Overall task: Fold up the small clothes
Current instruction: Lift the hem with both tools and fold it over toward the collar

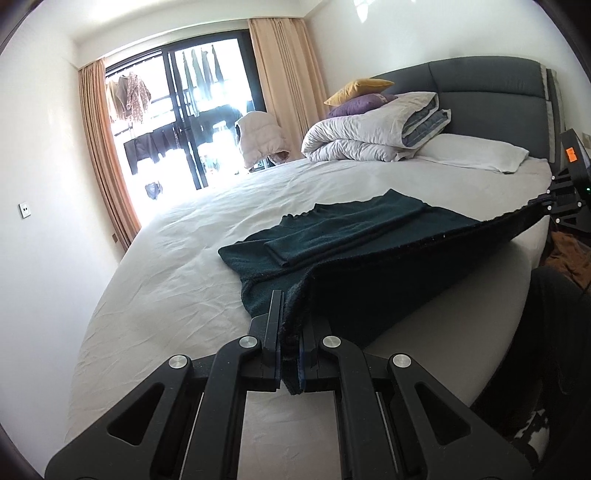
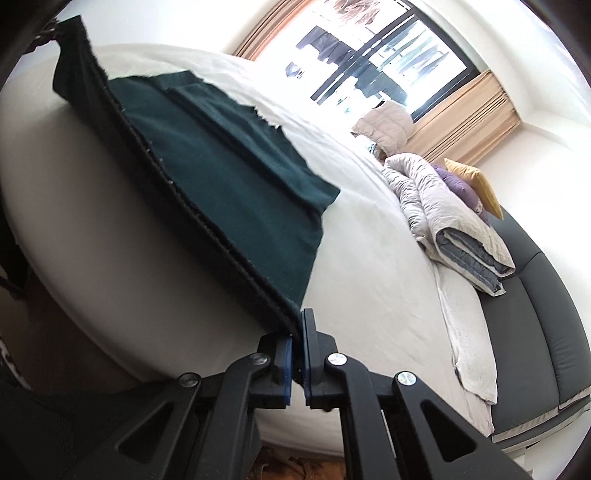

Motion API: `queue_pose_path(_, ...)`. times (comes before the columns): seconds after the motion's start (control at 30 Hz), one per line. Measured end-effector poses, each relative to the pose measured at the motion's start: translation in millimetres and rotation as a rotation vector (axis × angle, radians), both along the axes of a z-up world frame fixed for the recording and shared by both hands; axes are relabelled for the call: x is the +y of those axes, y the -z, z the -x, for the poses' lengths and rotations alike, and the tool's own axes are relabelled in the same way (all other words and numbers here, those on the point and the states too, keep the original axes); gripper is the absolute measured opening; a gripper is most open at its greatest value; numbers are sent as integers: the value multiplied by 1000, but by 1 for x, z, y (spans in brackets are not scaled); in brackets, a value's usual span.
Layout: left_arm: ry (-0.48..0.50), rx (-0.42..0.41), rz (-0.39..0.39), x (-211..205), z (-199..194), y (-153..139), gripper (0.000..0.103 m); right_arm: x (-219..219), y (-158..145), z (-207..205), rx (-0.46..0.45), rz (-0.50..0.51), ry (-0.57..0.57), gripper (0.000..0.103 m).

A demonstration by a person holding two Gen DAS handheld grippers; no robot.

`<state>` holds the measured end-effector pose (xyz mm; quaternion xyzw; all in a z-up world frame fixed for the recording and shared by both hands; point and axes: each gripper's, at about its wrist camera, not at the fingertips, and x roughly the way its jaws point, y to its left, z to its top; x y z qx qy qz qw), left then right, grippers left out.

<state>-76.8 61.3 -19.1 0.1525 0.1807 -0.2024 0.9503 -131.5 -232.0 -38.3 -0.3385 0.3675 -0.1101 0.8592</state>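
Observation:
A dark green garment (image 1: 351, 229) lies spread on the white bed sheet (image 1: 184, 258), with a sleeve folded across its middle. Its near hem is lifted off the mattress edge and stretched taut between both grippers. My left gripper (image 1: 291, 325) is shut on one hem corner, the cloth bunched between its pads. My right gripper (image 2: 298, 332) is shut on the other hem corner of the dark green garment (image 2: 229, 177). In the left wrist view the right gripper (image 1: 546, 201) shows at the far right edge, gripping the hem. In the right wrist view the left gripper (image 2: 55, 27) sits in the top left corner.
A folded white duvet (image 1: 376, 129) with purple and yellow cushions (image 1: 358, 99) lies by the grey headboard (image 1: 487, 88), beside a white pillow (image 1: 476, 151). A pale padded vest (image 1: 260, 140) hangs before the balcony door. A person's dark clothing (image 1: 554, 332) is at the bed's near edge.

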Motion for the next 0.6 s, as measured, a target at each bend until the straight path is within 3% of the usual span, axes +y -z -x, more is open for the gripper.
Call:
queue_pose_path(0.3,-63,-29,40,3,-49,-29,5,-18,-37,-82,-80,-16,-18,4)
queue_pose_path(0.6,-130,113,78,8,-165,-32,5,-45,-31,-206,26,-82,-42,4)
